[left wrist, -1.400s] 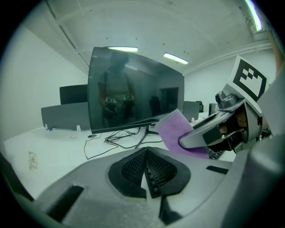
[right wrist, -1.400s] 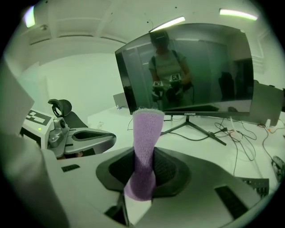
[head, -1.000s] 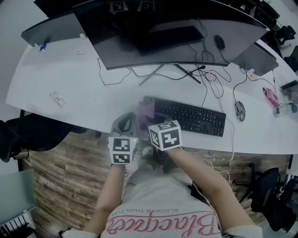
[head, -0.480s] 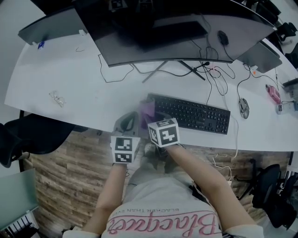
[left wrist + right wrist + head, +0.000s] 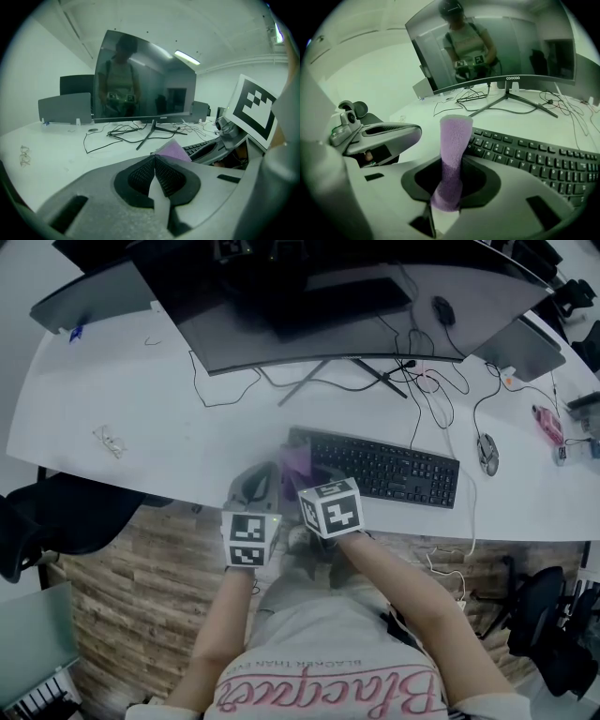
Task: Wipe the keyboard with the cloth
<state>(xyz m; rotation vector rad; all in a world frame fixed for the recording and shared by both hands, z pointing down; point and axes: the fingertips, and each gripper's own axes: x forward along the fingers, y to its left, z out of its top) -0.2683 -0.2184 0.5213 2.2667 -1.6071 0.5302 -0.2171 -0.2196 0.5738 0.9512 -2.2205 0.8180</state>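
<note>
Purple cloth (image 5: pixel 453 154) is clamped upright in the right gripper (image 5: pixel 447 190) at the left end of the keyboard (image 5: pixel 534 161) on the bench (image 5: pixel 187 427), the left gripper (image 5: pixel 154 174) is closed on nothing beside it, and wiping is judged scarcely started, nearly every key remaining.

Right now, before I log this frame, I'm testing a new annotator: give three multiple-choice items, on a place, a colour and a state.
1. Where is the cloth? A) by the keyboard's left end B) beside the mouse C) on the floor
2. Cloth colour? A) yellow B) purple C) white
3. The left tongs are: A) open B) shut on the cloth C) shut, empty
Answers: 1 A: the right tongs hold it beside the left keys. 2 B: purple in each view. 3 C: closed together, nothing between.
</note>
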